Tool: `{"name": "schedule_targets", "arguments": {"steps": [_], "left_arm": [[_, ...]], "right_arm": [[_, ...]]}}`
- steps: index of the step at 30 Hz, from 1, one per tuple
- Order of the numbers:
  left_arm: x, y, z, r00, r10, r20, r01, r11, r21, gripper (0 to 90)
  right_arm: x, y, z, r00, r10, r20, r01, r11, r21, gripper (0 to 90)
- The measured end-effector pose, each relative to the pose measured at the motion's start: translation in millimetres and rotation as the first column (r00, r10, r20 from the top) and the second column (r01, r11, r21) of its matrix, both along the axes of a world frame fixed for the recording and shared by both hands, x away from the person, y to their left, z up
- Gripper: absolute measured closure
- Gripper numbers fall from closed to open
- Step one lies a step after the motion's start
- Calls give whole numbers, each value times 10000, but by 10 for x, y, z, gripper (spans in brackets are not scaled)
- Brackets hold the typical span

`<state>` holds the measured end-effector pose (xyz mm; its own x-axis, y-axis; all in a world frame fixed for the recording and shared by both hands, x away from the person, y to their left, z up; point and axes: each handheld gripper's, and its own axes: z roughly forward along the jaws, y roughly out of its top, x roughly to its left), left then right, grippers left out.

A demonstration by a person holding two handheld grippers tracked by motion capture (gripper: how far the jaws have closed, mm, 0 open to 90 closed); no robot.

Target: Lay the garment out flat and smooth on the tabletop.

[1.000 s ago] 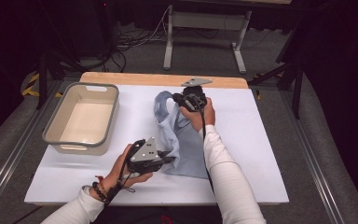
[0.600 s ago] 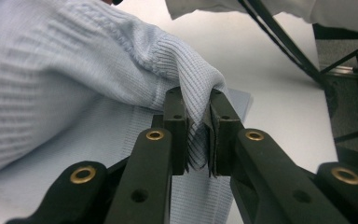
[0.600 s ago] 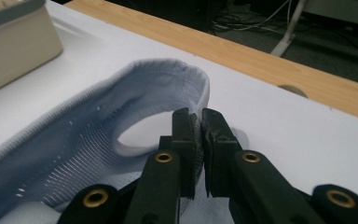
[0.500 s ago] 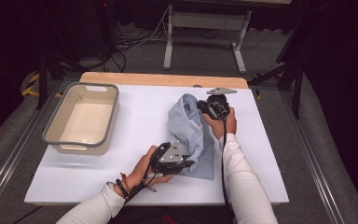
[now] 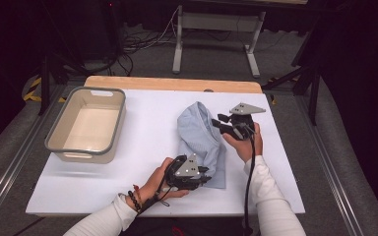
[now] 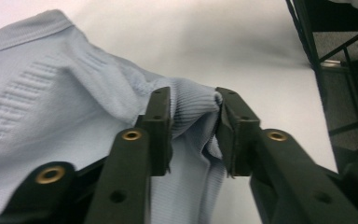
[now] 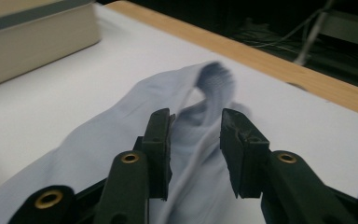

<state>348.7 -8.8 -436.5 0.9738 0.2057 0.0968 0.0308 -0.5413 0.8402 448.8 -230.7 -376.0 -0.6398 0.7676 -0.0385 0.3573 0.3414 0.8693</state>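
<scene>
Grippers two [image 5: 204, 175] [image 5: 215, 123], jaws just opening; garment [image 5: 199, 135] one; bin [image 5: 59, 130] one.

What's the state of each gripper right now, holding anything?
Left gripper: jaws have just been opening; light blue garment bunched between them, not clamped.
Right gripper: jaws have just been opening, parted over the garment, gripping nothing.

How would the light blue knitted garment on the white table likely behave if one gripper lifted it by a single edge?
The light blue knitted garment would probably droop and unfold, since it lies in soft rumpled folds. It looks light, being thin ribbed fabric. It likely would not slip easily: cloth bunches between the left gripper jaws, which have just been opening.
</scene>
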Motion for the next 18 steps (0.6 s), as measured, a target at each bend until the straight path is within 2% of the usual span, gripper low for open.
{"name": "schedule_targets", "arguments": {"steps": [2,4,8,10,12,13,16,17,18], "left_arm": [[-45,55,34,10000,-25,47,25,10000,-78,580],[-93,156,93,9999,-121,123,124,9996,-262,547],[-143,419,171,9996,76,280,-68,9996,-277,457],[-155,547,148,9976,423,545,-424,9991,20,401],[-141,631,103,9971,497,572,-512,9984,251,367],[-130,678,62,9962,627,601,-658,9965,510,361],[-99,756,-28,9959,745,510,-789,9928,898,327],[-100,764,-44,9956,832,423,-869,9916,959,323],[-87,768,-57,9961,754,456,-796,9920,978,316]], "right_arm": [[-150,19,-32,9980,627,111,-624,9978,-211,611],[-262,15,-96,9951,992,13,-992,9947,-280,564],[-364,-25,-251,9914,1230,-449,-1241,9921,-207,497],[-400,-36,-321,9905,1263,-536,-1279,9914,-288,501],[-428,-40,-361,9888,1358,-622,-1378,9900,-288,554],[-439,-38,-372,9880,1404,-642,-1431,9889,-395,590],[-455,-42,-403,9908,1156,-703,-1214,9890,-849,741],[-467,-58,-422,9911,1137,-694,-1195,9890,-869,849],[-473,-66,-429,9906,1163,-715,-1224,9885,-885,862]]}}
